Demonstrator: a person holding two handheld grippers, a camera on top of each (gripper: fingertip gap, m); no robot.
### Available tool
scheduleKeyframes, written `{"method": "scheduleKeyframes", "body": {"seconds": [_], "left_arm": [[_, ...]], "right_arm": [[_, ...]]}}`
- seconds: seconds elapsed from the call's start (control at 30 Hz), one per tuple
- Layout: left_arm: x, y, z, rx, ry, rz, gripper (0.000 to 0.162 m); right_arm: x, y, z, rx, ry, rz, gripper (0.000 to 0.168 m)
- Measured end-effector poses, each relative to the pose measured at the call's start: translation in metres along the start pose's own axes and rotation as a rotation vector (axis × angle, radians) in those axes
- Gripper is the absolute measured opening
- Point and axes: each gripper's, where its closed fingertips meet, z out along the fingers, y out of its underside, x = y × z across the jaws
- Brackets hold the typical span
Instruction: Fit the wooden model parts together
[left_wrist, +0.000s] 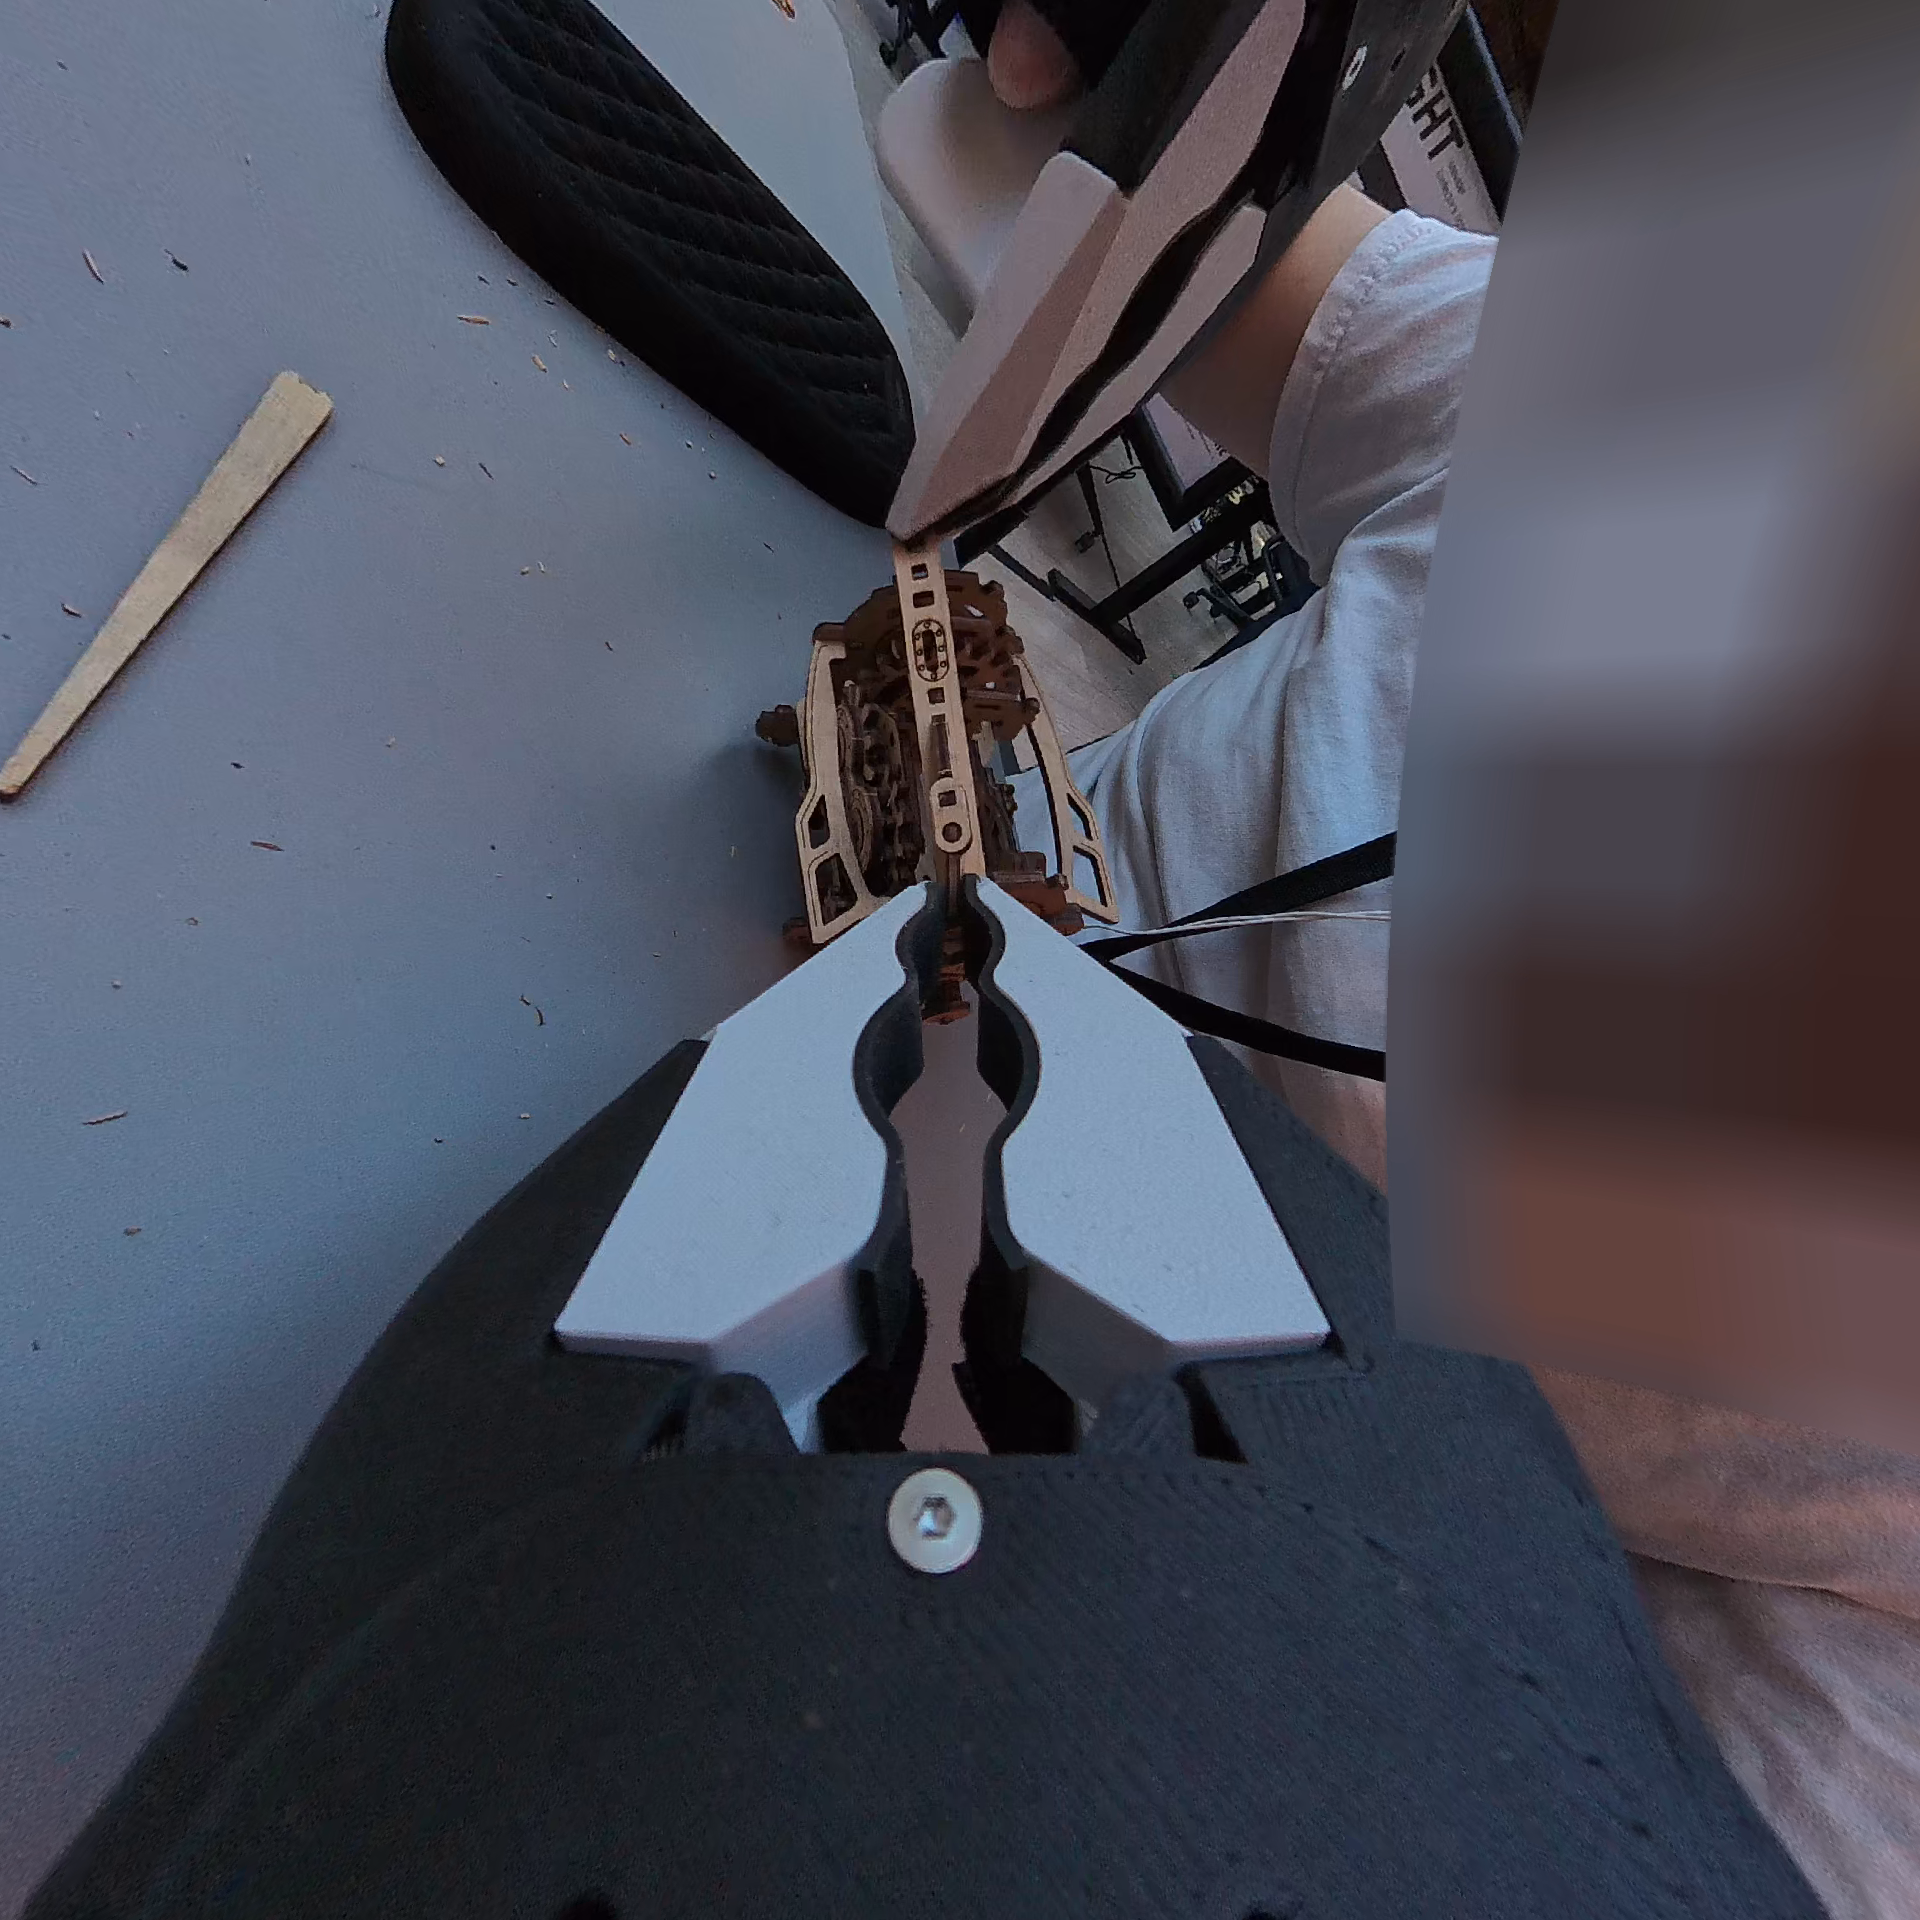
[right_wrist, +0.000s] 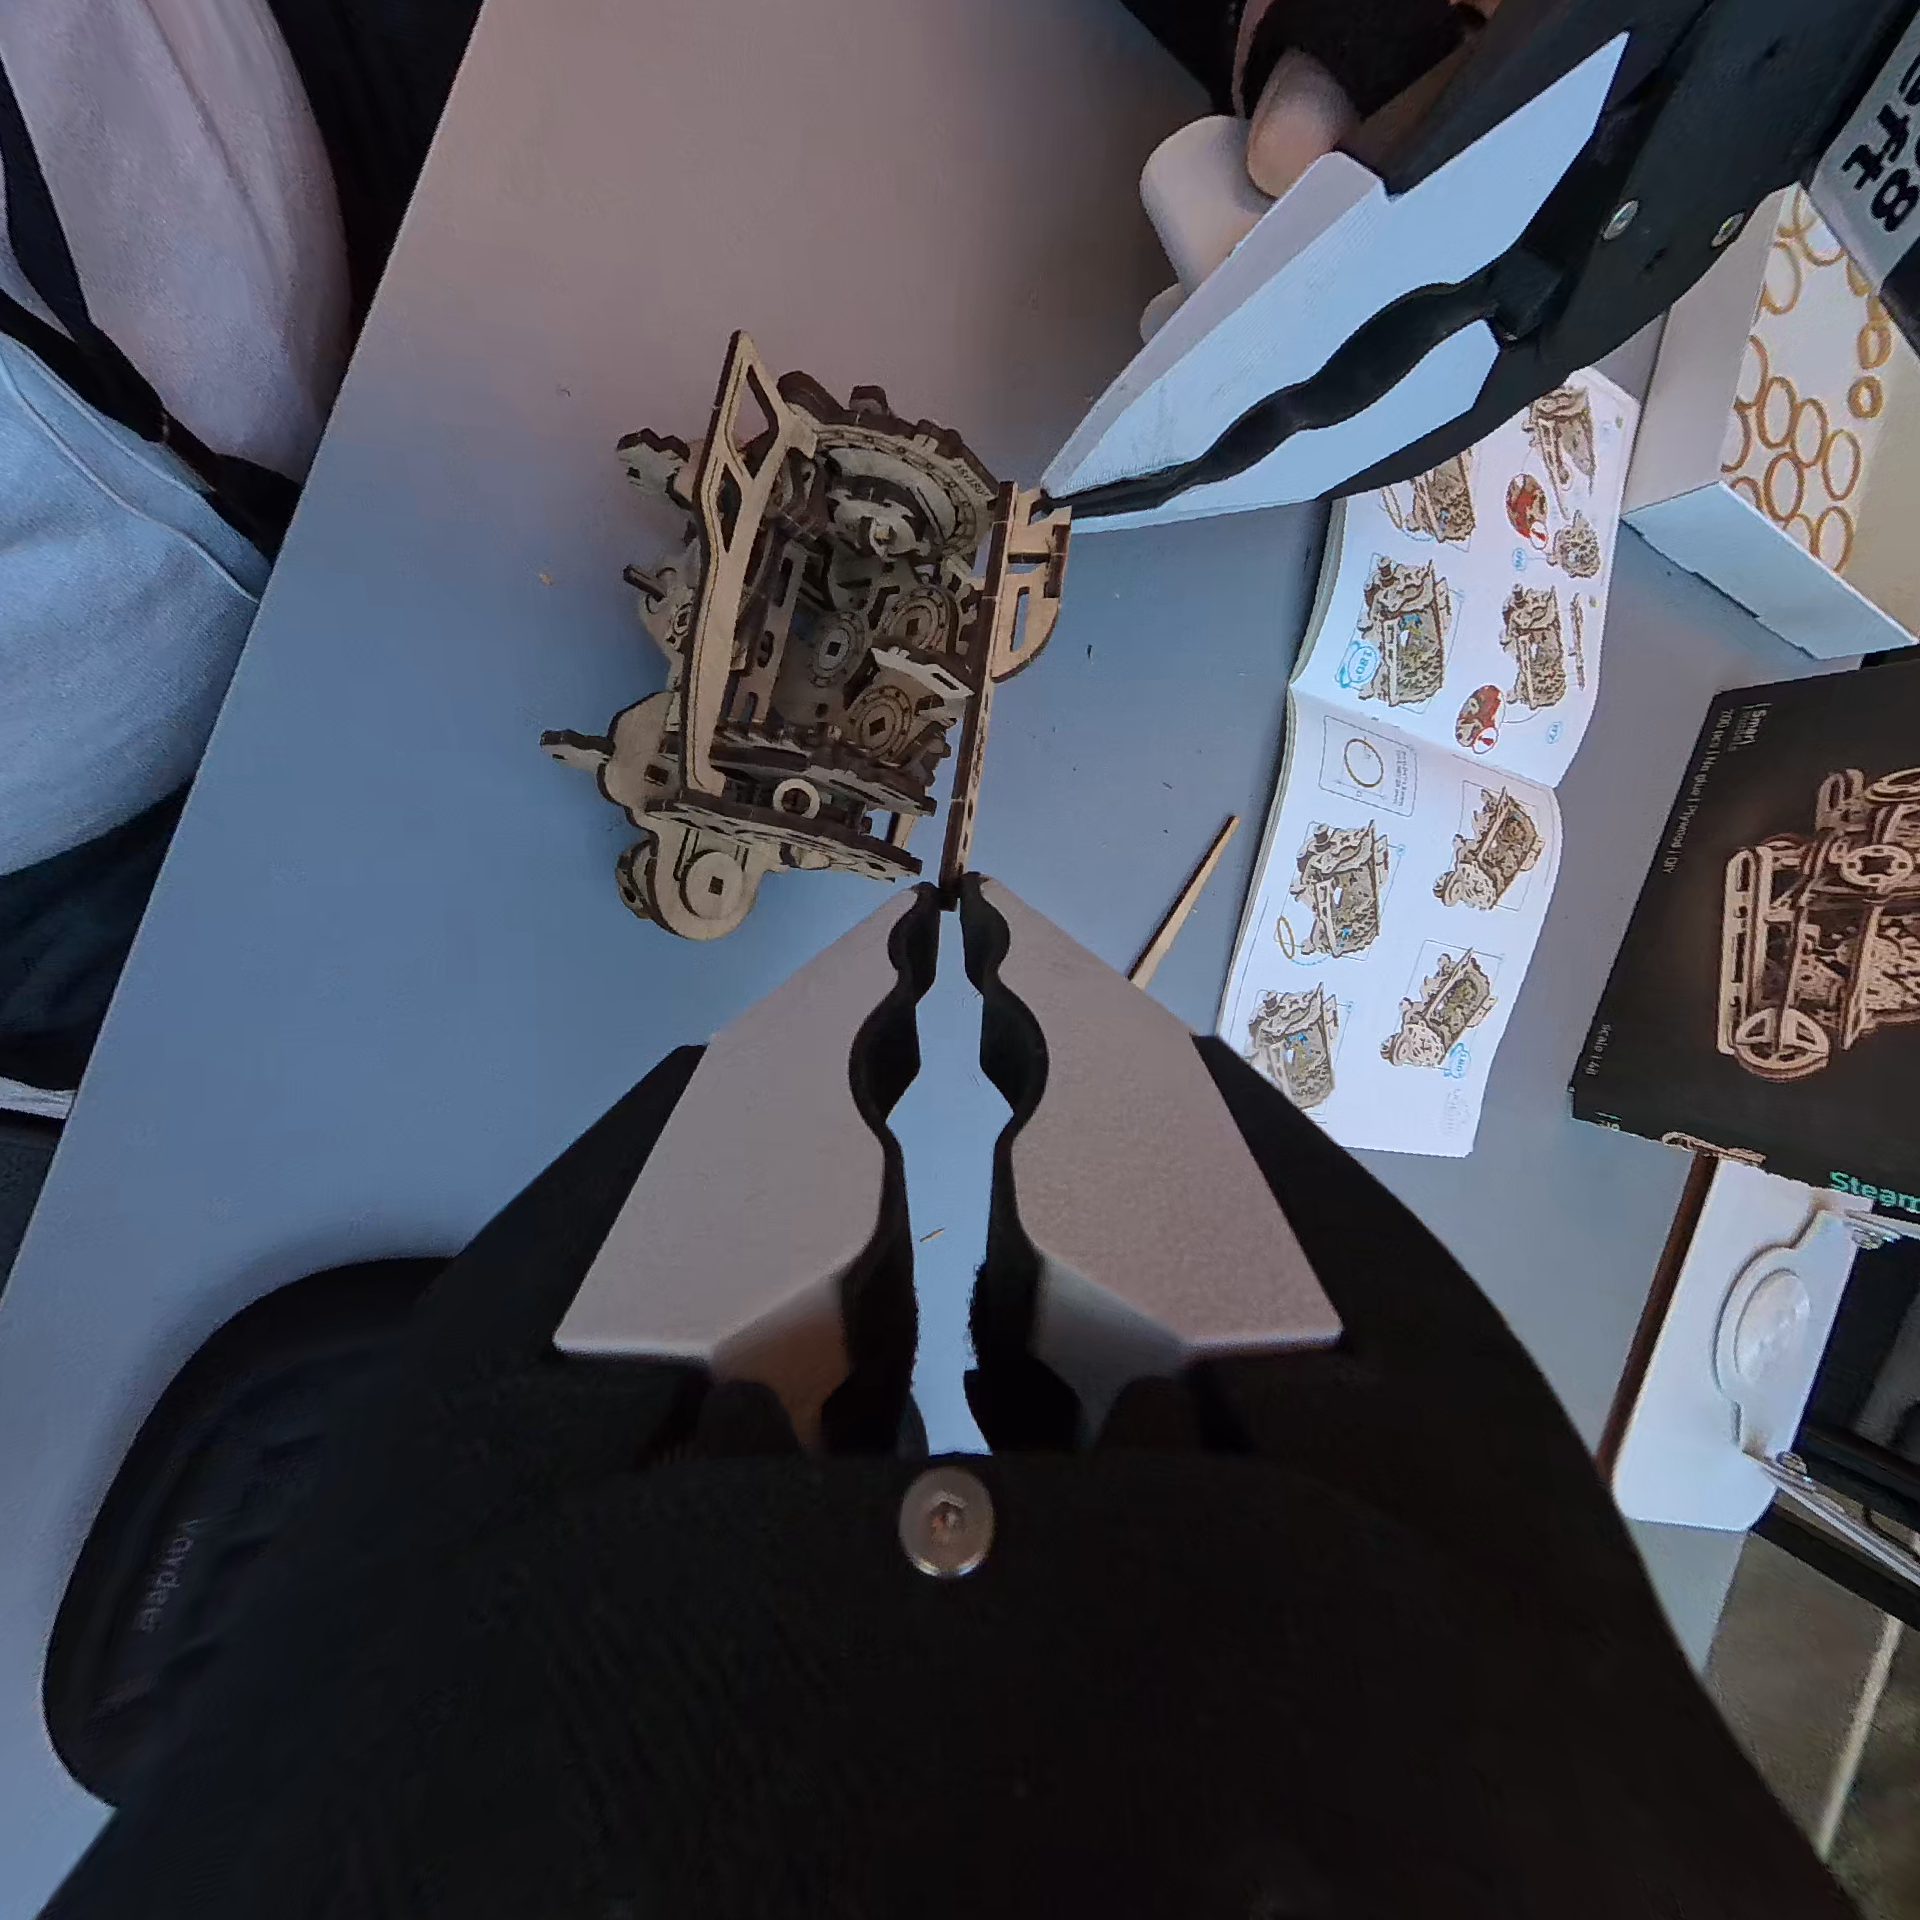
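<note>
A partly built wooden model with gears rests on the grey table. A flat wooden side panel stands edge-on against its right side. My right gripper is shut on the panel's near end. My left gripper comes in from the upper right and is shut on its far end. In the left wrist view, my left gripper pinches the lower end of the perforated panel in front of the model, and my right gripper pinches its top end.
A thin wooden stick lies on the table and also shows in the right wrist view. A black padded rest lies beyond it. An open instruction booklet, a black box and a white box sit at right. A person's torso is at the table edge. My right fingertips sit around 8 centimetres from my left ones. The thin wooden stick is about 12 centimetres from both grippers' fingertips. Seen from the right wrist view as well.
</note>
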Motion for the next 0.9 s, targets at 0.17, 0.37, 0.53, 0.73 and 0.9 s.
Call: {"method": "scheduleKeyframes", "body": {"seconds": [0.17,0.37,0.53,0.73,0.9], "left_arm": [[0.0,0.001,0.0,-0.001,0.01,-0.002,0.0],[0.0,0.001,0.0,-0.005,0.019,-0.004,0.0],[0.001,0.002,0.001,-0.01,0.019,0.005,0.0],[0.002,0.003,0.002,-0.013,0.022,0.005,0.001],[0.003,0.003,0.003,-0.019,0.024,0.01,0.001]], "right_arm": [[-0.002,-0.004,-0.003,0.021,-0.036,0.036,0.003],[-0.006,-0.006,-0.004,0.009,-0.072,0.047,0.003],[-0.008,-0.009,-0.005,0.0,-0.092,0.051,0.004],[-0.014,-0.011,-0.005,-0.015,-0.125,0.054,0.004],[-0.014,-0.009,-0.004,-0.027,-0.121,0.043,0.004]]}}
